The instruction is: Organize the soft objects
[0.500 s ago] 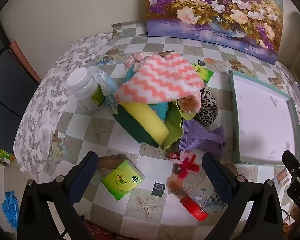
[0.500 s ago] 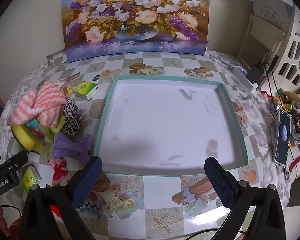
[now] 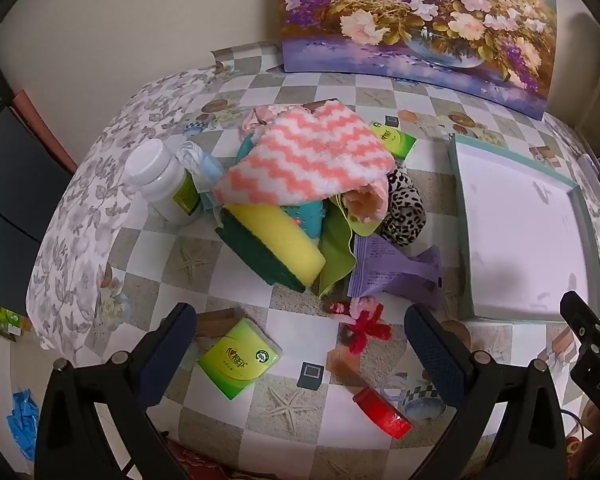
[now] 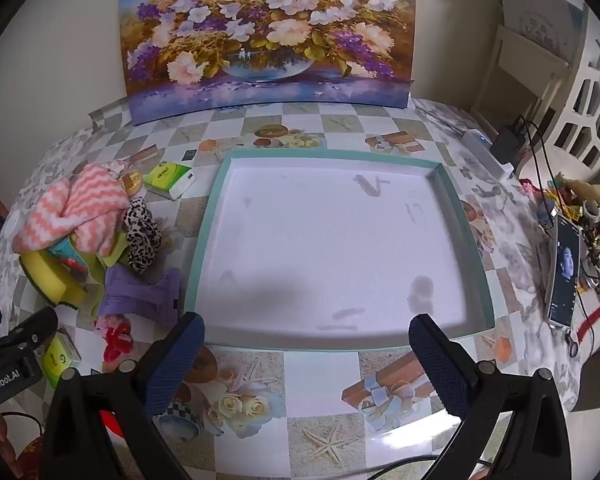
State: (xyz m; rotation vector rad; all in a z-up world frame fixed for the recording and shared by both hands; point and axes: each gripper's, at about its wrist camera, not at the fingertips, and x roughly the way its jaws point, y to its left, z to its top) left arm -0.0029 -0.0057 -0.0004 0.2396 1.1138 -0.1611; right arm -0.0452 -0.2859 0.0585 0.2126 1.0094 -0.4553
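A heap of soft things lies on the table's left: a pink-and-white zigzag towel [image 3: 312, 156] on top, a yellow-green sponge [image 3: 276, 244], a leopard scrunchie [image 3: 406, 208], a green cloth [image 3: 336, 252], a purple cloth [image 3: 392, 276] and a small red-pink toy [image 3: 364, 324]. The heap also shows in the right wrist view, with the towel [image 4: 80, 208] uppermost. My left gripper [image 3: 300, 344] is open and empty, held above the table just short of the heap. My right gripper [image 4: 306, 352] is open and empty at the near rim of the teal-edged white tray [image 4: 284, 346], which holds nothing.
A white bottle [image 3: 164, 182] stands left of the heap. Green tissue packs [image 3: 240, 358] [image 3: 394, 140], a red cap [image 3: 382, 412] and small dark tiles lie around. A flower painting [image 4: 268, 36] leans at the back. A phone [image 4: 564, 272] and cables sit at the right.
Both grippers stay open. The views have barely shifted; nothing on the table has moved.
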